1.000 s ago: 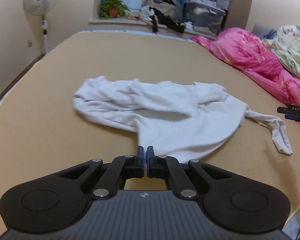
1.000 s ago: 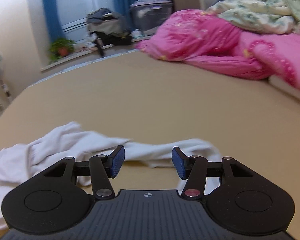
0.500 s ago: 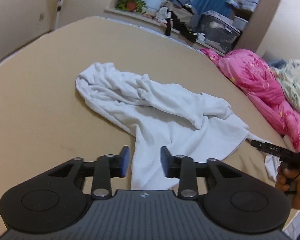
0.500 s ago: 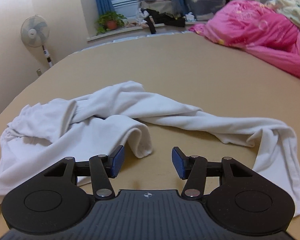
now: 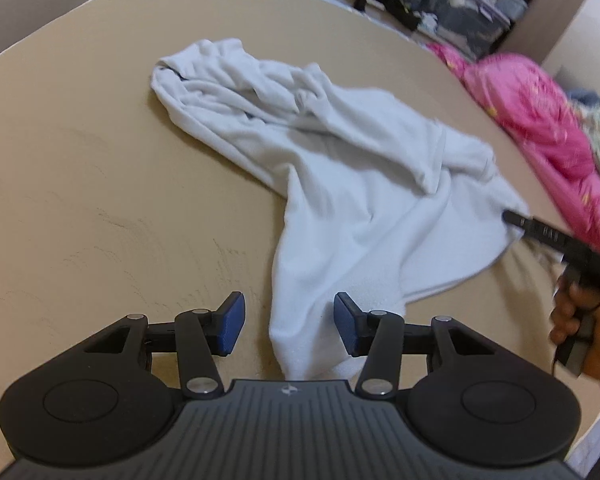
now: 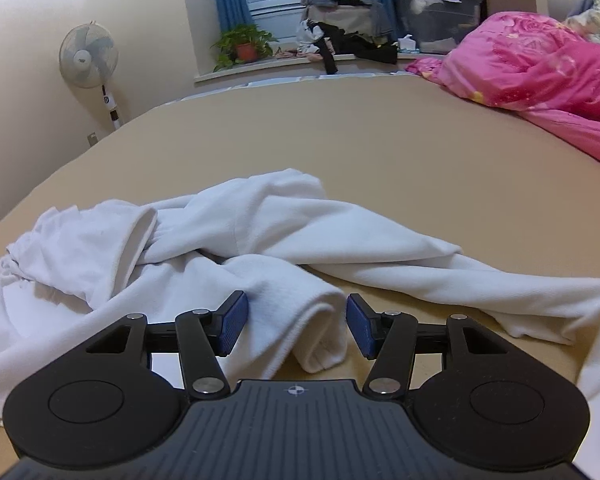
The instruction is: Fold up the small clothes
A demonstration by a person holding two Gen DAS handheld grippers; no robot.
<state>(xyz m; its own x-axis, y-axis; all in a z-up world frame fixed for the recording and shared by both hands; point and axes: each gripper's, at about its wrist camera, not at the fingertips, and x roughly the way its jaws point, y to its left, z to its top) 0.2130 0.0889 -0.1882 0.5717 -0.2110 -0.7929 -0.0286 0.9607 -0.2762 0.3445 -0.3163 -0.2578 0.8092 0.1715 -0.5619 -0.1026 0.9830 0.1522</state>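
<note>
A crumpled white garment [image 5: 340, 184] lies spread on the tan bed [image 5: 80, 160]. My left gripper [image 5: 290, 328] hangs low over its near end. A narrow corner of the cloth sits between the blue pads [image 5: 232, 326], which are closing but stand clear of it. In the right wrist view my right gripper [image 6: 297, 328] straddles a rolled fold of the same garment [image 6: 300, 232]. Its jaws are closing around the fold, with a small gap still at the right pad [image 6: 360, 330]. A black finger [image 5: 540, 234] of that gripper and the hand holding it show at the cloth's right edge.
A pink quilt [image 6: 540, 60] is heaped along the bed's right side. Beyond the far edge, a windowsill holds a potted plant [image 6: 244, 44], piled clothes and a storage box [image 6: 440, 16]. A standing fan [image 6: 88, 56] is by the left wall.
The left gripper went from shut to open and sank toward the garment's near corner. The right gripper swung left over the cloth, and its jaws have narrowed around a fold.
</note>
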